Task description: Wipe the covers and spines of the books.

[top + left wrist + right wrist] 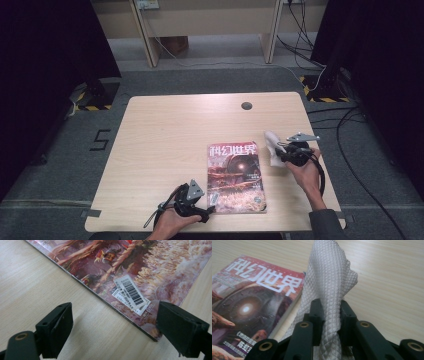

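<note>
The tabletop (165,130) is light wood and takes up most of the high view. Grey floor lies around it, with a "5" (99,139) marked on the floor to the left and black cables on the right. A small dark round hole (246,105) sits near the far edge of the tabletop.

A magazine (236,177) lies flat near the front, a little right of the middle. Its cover is red and brown, with big white Chinese letters across the top (they read 科幻世界). A white barcode sticker (132,293) sits near its lower left corner; the tiny print on it is too small to read.

The right hand-held gripper (280,149) is just right of the magazine's top corner. Its jaws are pinching a white cloth (329,287) with a little diamond pattern, and the cloth sticks up above the jaws.

The left hand-held gripper (207,210) is at the magazine's lower left corner. Its jaws are spread wide, one on each side of that corner, with nothing pinched.
</note>
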The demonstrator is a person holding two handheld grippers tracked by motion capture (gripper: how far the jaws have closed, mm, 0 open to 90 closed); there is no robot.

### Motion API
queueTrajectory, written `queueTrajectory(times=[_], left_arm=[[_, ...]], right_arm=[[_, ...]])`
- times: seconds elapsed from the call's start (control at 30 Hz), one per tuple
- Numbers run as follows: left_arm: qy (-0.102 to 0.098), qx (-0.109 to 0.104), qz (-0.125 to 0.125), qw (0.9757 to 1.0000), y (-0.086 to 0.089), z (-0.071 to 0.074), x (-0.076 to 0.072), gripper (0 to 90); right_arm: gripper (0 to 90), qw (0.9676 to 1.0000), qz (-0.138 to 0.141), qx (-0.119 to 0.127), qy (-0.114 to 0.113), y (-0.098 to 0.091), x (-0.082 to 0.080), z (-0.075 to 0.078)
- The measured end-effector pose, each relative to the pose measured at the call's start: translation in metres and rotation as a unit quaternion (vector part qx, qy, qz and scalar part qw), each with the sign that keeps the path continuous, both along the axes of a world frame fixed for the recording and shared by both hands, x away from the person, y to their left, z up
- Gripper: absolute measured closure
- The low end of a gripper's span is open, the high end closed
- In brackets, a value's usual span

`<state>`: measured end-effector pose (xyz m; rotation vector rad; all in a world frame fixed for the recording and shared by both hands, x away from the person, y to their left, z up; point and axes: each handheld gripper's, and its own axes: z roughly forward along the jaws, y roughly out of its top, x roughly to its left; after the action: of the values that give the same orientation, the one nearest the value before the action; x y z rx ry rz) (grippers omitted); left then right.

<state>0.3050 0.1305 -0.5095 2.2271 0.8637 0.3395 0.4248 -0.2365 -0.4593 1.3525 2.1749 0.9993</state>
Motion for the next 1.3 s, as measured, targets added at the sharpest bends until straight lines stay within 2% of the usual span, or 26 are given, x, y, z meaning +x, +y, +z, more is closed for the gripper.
queueTrajectory(times=[0.2,0.43,0.5,0.6,0.77,1.07,1.3], left_arm=[[-0.001,0.001,0.000,1.0000,0.000,0.000,0.000,13.4],[0.000,-0.001,0.000,1.0000,0.000,0.000,0.000,13.5],[-0.001,-0.001,0.000,1.0000,0.000,0.000,0.000,13.5],[-0.001,0.000,0.000,1.0000,0.000,0.000,-0.001,13.6],[-0.001,0.000,0.000,1.0000,0.000,0.000,-0.001,13.6],[-0.001,0.000,-0.001,1.0000,0.000,0.000,-0.001,13.6],[0.000,0.000,-0.001,1.0000,0.001,0.000,-0.001,13.6]], right_arm=[[76.6,0.9998,-0.014,-0.010,0.005,-0.016,-0.008,-0.005],[76.4,0.9993,-0.024,-0.022,0.018,-0.026,-0.014,-0.011],[76.4,0.9992,-0.025,-0.028,0.015,-0.028,-0.016,-0.013],[76.2,0.9989,-0.021,-0.032,0.025,-0.031,-0.018,-0.017],[75.1,0.9973,-0.023,-0.054,0.043,-0.034,-0.022,-0.024],[73.0,0.9960,-0.026,-0.061,0.060,-0.040,-0.026,-0.033],[68.3,0.9958,-0.028,-0.060,0.063,-0.042,-0.028,-0.034]])
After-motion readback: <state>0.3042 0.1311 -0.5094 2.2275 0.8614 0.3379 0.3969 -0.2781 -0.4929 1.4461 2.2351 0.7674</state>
